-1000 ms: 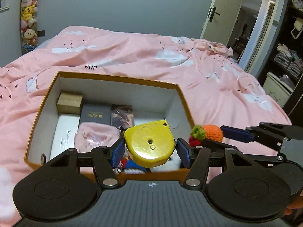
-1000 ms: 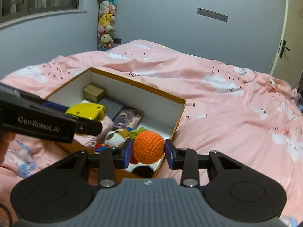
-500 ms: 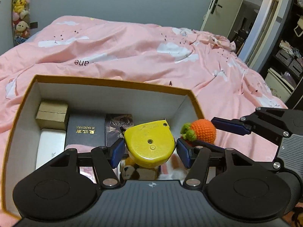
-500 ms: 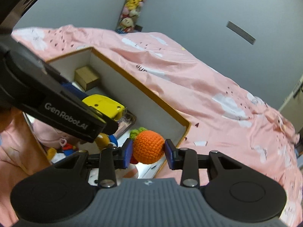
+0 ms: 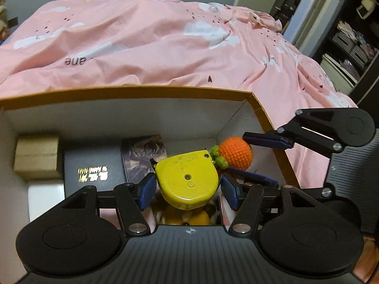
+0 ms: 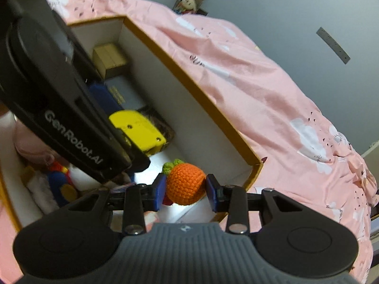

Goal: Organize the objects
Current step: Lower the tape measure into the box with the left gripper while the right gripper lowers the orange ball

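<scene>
A yellow tape measure [image 5: 187,179] is sitting clamped between the blue pads of the left tool [image 5: 188,193], hanging over the inside of an open cardboard box [image 5: 165,91] with white walls and an orange-brown rim. Just beside it, on its right, an orange crocheted fruit [image 6: 185,183] with green leaves is being squeezed between the pads of the right tool [image 6: 185,193], also over the box, near its right wall. Lying on the box floor below are a dark book with gold lettering [image 5: 92,168], a small tan carton [image 5: 36,157] in the far left corner, and a picture-covered booklet [image 5: 142,151]. The box is resting on a bed covered by a pink quilt [image 5: 165,47] with white clouds.
</scene>
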A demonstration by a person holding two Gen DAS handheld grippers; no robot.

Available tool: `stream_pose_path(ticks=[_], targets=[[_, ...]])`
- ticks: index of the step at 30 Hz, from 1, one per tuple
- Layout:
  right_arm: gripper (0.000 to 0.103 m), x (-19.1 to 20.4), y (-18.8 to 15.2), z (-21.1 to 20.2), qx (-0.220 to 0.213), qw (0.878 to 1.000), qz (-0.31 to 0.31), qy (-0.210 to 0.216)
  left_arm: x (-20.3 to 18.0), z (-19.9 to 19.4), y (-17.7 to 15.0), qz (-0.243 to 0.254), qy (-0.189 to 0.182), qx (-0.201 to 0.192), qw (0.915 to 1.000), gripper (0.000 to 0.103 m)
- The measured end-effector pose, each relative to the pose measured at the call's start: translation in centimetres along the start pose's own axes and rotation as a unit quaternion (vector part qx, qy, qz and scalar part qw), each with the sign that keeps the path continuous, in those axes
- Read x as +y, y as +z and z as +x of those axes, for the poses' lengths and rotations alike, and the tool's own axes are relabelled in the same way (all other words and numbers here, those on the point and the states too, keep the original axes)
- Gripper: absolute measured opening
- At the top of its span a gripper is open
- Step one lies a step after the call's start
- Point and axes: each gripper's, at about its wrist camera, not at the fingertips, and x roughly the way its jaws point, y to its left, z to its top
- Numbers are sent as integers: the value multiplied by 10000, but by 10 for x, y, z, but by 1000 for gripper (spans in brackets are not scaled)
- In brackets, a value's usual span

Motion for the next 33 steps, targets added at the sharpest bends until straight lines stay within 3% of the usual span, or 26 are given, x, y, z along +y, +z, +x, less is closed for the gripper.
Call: stream_pose_path(ticks=[3, 7, 14, 22, 33], targets=[[38, -2, 0, 9, 118, 9998, -138, -10, -1, 9, 8, 90, 13, 39, 10000, 68], [39, -3, 1, 15, 183, 9992, -316, 131, -3, 23, 17, 170, -264, 228, 9992, 68], [38, 4, -2, 16, 256, 9966, -744, 228, -2, 41, 22, 209, -238, 496, 9983, 69], [38, -5, 3, 11, 296, 9976, -362, 503, -6, 53, 22, 126, -94, 584, 9982, 69], [38, -12, 8, 1, 277, 9984, 66, 492, -9, 33, 21, 119, 159, 231, 9995, 71]])
